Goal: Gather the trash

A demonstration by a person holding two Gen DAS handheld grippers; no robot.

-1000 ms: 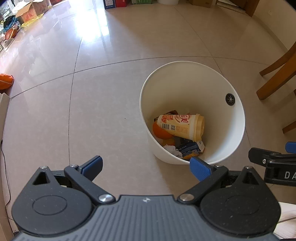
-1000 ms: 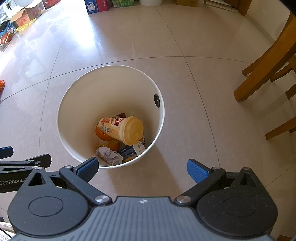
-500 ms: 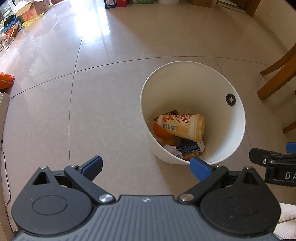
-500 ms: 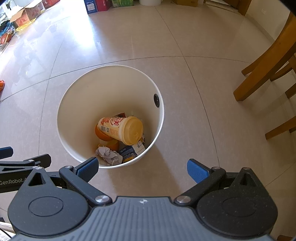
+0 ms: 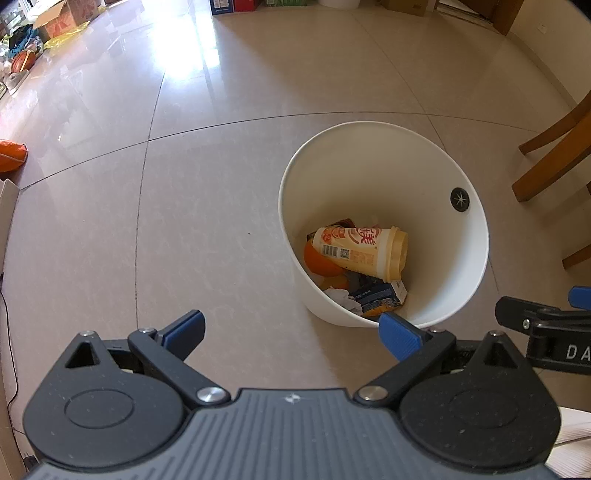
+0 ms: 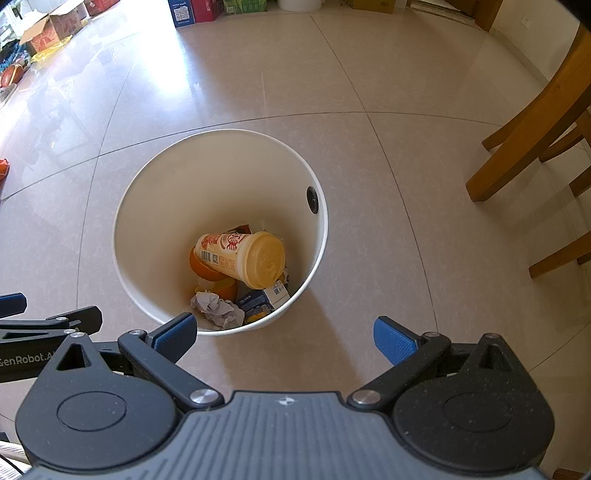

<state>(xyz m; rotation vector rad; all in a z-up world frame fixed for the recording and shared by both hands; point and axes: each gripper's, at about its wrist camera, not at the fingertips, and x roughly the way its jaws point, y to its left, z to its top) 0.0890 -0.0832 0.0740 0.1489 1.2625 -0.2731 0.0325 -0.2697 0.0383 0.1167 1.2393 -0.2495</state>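
Observation:
A white round bin (image 5: pixel 469 280) (image 6: pixel 147 221) stands on the tiled floor. Inside lie a yellow drink cup (image 5: pixel 364 251) (image 6: pixel 243 254) on its side, orange peel (image 5: pixel 319 260) (image 6: pixel 205 267), crumpled paper (image 6: pixel 216 308) and a blue carton (image 5: pixel 375 295) (image 6: pixel 255 302). My left gripper (image 5: pixel 291 328) is open and empty, hovering over the floor left of the bin. My right gripper (image 6: pixel 282 332) is open and empty above the bin's near right edge. Each gripper shows at the edge of the other's view.
Wooden chair legs (image 6: pixel 528 125) (image 5: pixel 554 155) stand to the right of the bin. Cardboard boxes (image 6: pixel 51 26) and clutter line the far left wall. An orange item (image 5: pixel 11 155) lies on the floor at far left. Bare tiles stretch ahead.

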